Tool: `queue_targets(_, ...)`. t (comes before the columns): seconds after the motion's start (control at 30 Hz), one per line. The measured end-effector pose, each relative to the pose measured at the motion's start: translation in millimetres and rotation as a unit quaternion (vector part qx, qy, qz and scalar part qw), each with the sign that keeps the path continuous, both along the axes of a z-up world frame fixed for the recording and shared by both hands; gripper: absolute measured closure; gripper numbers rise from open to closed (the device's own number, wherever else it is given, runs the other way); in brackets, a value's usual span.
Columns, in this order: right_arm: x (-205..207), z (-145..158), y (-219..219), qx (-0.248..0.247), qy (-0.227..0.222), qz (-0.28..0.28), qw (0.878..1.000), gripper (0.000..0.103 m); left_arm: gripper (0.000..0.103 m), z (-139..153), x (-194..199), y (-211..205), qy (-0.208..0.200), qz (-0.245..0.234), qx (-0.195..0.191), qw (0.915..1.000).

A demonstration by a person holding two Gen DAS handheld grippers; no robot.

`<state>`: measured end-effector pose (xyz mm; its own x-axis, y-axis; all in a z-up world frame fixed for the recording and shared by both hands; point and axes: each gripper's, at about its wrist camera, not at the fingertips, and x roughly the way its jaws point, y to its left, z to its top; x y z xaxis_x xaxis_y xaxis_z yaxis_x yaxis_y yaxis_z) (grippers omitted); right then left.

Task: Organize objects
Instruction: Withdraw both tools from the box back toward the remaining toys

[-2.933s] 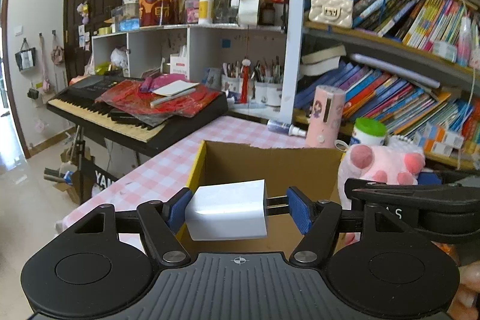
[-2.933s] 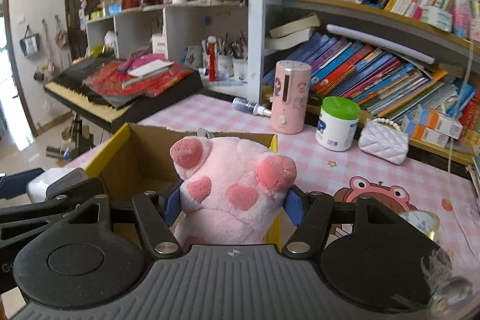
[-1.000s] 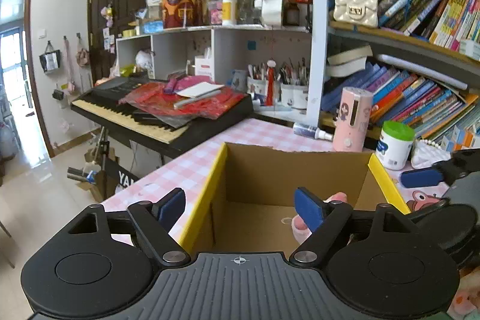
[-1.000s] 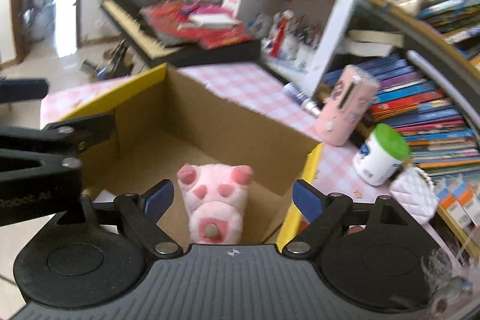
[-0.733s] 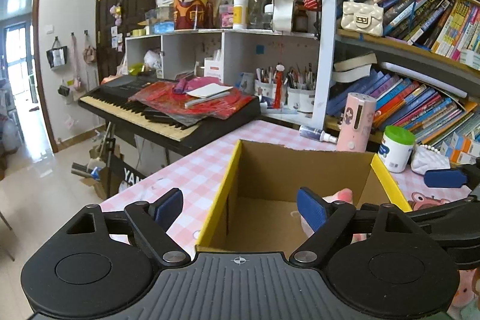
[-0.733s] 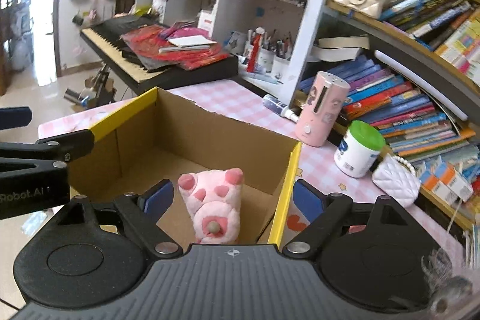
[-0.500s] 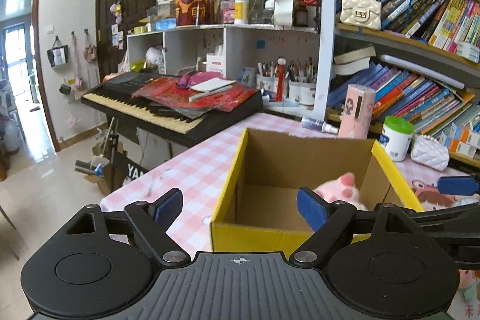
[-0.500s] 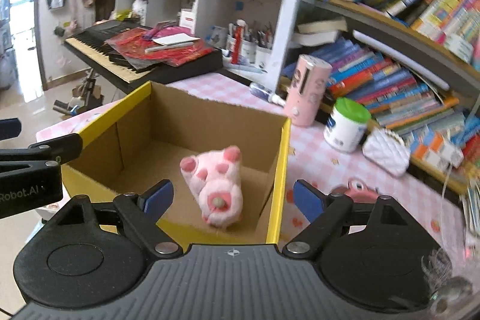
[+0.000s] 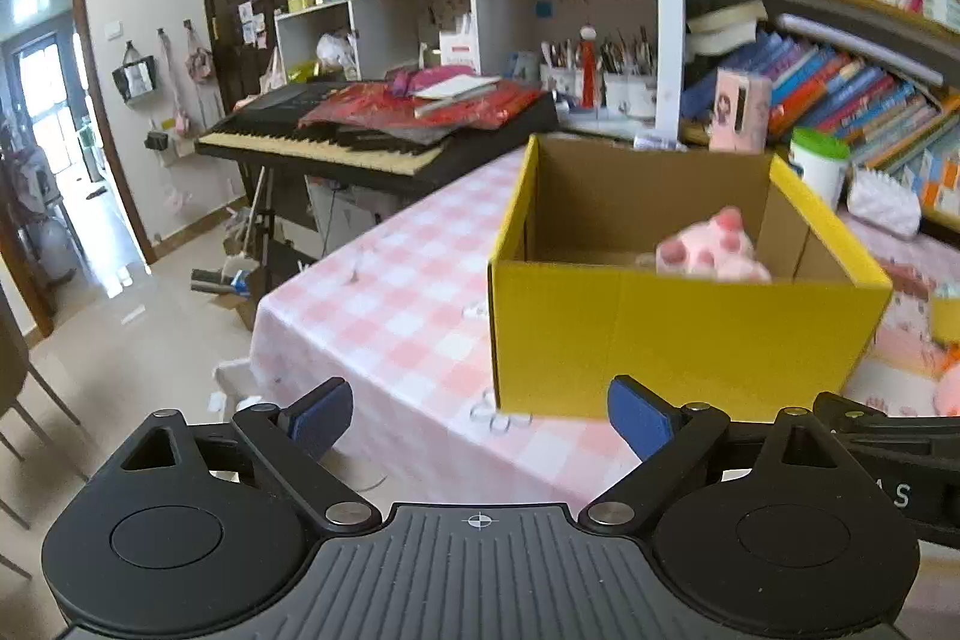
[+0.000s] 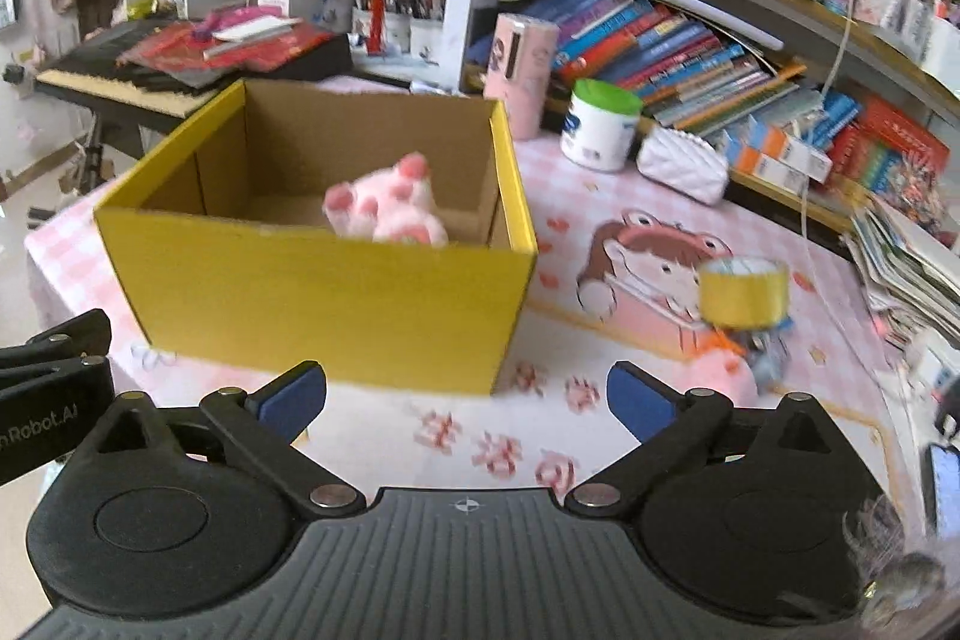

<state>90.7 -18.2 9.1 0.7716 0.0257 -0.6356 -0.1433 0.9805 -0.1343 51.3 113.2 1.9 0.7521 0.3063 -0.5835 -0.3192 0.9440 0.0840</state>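
My left gripper point(image 9: 478, 418) and right gripper point(image 10: 462, 399) both empty, jaws just widened, pink plush paw toy point(image 10: 384, 211) inside yellow cardboard box point(image 10: 324, 292) on pink checked tablecloth point(image 9: 384, 304), "Robot.AI" on left gripper's side

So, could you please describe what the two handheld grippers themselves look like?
Both the left gripper and the right gripper are matte black plastic: a ribbed base with a small crosshair mark, two round discs, silver pivot screws, angled fingers with blue pads. White lettering marks the left gripper's side.
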Motion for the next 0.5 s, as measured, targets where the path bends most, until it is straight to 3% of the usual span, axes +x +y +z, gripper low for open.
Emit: queue_targets(0.5,-54.8,-10.3,-3.0,-0.012,0.008,-0.047,0.999,0.000,0.004,-5.2,-42.4,-5.1,0.017,-0.043,0.020,0.9987)
